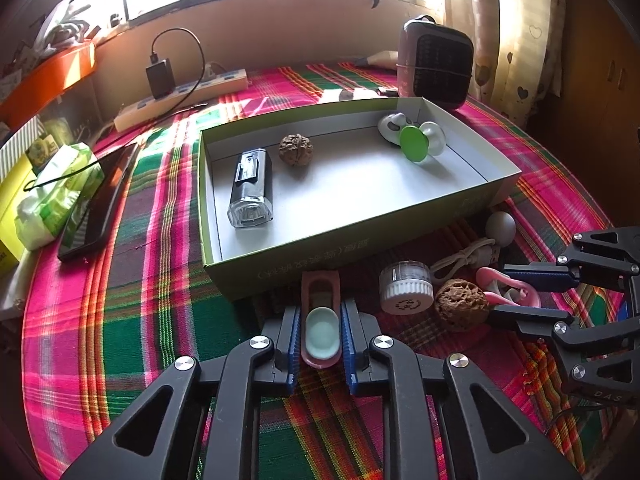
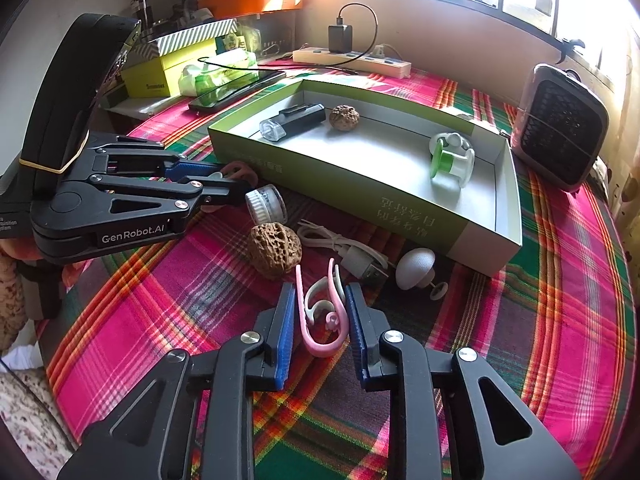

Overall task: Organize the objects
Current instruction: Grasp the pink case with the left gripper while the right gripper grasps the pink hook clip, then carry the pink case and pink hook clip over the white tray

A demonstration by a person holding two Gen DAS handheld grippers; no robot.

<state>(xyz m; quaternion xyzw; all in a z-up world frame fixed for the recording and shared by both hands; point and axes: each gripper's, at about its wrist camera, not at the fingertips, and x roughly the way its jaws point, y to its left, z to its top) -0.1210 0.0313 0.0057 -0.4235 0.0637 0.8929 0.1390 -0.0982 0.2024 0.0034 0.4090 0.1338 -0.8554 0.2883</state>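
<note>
My left gripper [image 1: 320, 308] is shut on a pink oblong clip [image 1: 320, 280] with a mint inset, which lies on the plaid cloth against the near wall of the green box [image 1: 352, 248]. My right gripper [image 2: 320, 286] is shut on a pink ear hook [image 2: 320, 344] with a white loop inside, low on the cloth. The box holds a black flashlight [image 1: 250, 188], a walnut [image 1: 295, 150] and a green-white reel [image 1: 416, 140]. Between the grippers lie a white jar [image 2: 266, 202], a second walnut [image 2: 276, 250], a white cable [image 2: 344, 248] and a white knob [image 2: 416, 268].
A phone [image 1: 96, 204] and a tissue pack [image 1: 52, 200] lie left of the box. A power strip [image 1: 180, 96] with a charger runs along the back wall. A small heater [image 1: 436, 64] stands behind the box's right corner. The left gripper [image 2: 236, 182] reaches in from the left of the right wrist view.
</note>
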